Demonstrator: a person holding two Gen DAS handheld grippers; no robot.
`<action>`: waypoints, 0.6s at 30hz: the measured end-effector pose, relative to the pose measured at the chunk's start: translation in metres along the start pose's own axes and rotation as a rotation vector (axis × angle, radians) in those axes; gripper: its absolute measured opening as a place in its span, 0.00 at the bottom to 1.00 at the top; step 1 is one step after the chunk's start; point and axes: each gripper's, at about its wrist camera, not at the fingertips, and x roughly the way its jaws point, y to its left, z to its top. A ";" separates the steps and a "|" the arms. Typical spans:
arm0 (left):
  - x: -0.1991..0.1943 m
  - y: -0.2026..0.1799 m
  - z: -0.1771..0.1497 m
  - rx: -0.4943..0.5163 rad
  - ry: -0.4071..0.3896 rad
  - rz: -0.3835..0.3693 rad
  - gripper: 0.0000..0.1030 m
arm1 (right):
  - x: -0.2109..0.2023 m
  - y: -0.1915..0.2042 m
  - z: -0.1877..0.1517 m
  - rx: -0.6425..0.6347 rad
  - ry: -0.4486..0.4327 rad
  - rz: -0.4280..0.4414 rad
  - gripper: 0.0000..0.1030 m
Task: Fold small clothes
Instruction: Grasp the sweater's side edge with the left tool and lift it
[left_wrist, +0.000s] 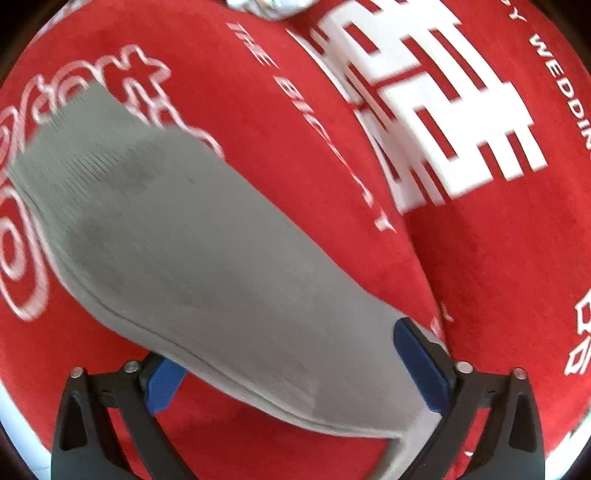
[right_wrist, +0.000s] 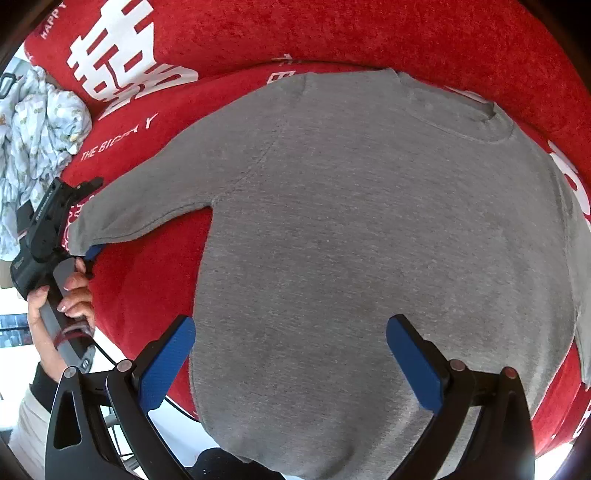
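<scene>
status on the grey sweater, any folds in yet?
Done: grey sweater lies spread flat on the red blanket, no folds. In hand: left gripper straddles the sleeve cuff, jaws not clamped; right gripper open above the hem. Left: all folds, plus the patterned pile.

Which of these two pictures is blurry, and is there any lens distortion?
Left wrist view: motion blur smears the grey sleeve and the white print on the red cloth. Right wrist view: sharp, knit texture of the grey sweater readable. Both bulge fisheye-style, with dark corners.
</scene>
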 end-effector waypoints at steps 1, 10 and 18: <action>0.001 0.002 0.003 0.005 0.001 0.022 0.72 | 0.000 -0.001 0.000 0.003 0.002 0.002 1.00; -0.012 -0.015 -0.001 0.180 -0.010 0.025 0.06 | -0.003 -0.015 -0.007 0.034 -0.007 0.024 1.00; -0.027 -0.163 -0.054 0.550 0.013 -0.166 0.06 | -0.022 -0.057 -0.016 0.133 -0.057 0.048 1.00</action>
